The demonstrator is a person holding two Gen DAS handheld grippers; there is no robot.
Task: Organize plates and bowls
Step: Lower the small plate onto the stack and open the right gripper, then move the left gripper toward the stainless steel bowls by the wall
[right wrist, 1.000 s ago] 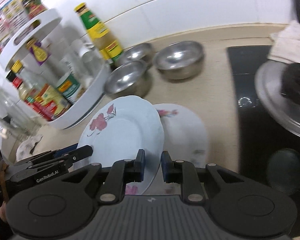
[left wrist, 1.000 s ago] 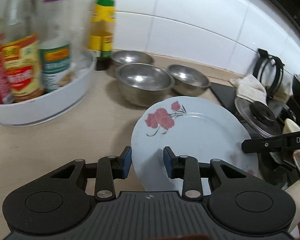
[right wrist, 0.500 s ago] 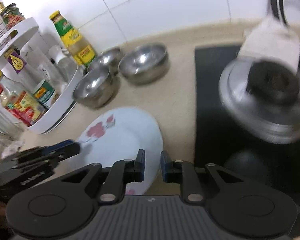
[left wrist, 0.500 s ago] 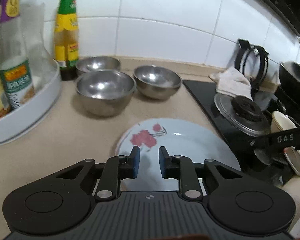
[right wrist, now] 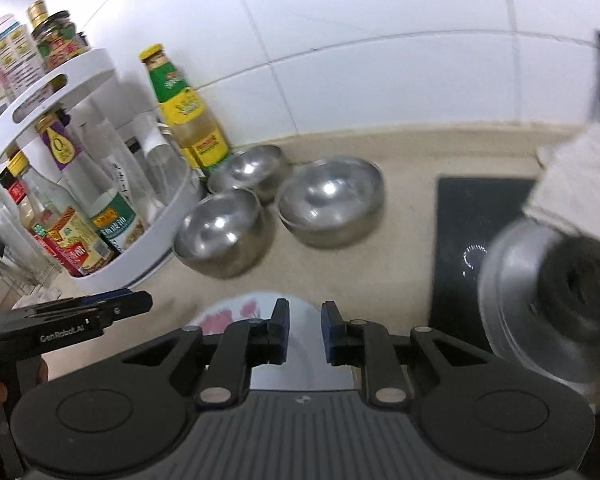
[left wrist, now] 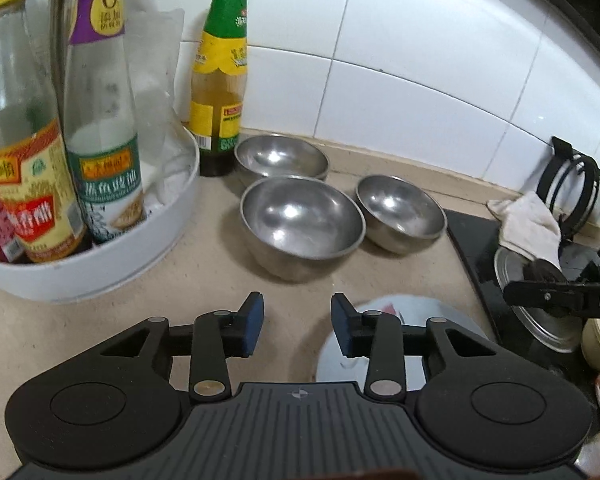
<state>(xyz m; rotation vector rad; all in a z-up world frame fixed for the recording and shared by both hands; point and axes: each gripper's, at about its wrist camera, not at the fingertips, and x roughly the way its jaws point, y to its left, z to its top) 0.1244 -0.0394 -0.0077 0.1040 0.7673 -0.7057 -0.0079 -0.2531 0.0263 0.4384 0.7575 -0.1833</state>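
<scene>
The left gripper [left wrist: 297, 328], jaws opening, holds nothing above the countertop [left wrist: 112, 328] beside the floral plate [left wrist: 452, 316], while the right gripper [right wrist: 304, 332], jaws narrowly parted and empty, hangs over that plate, three steel bowls [left wrist: 302, 226] beyond.

Three steel bowls [left wrist: 302, 222] are gleaming with a brushed, reflective finish. The plate [right wrist: 300, 356] is looking like glossy glazed ceramic. The tabletop [left wrist: 120, 320] is showing matt, speckled beige stone, and the wall tiles [left wrist: 420, 40] are shining glossy white.
</scene>
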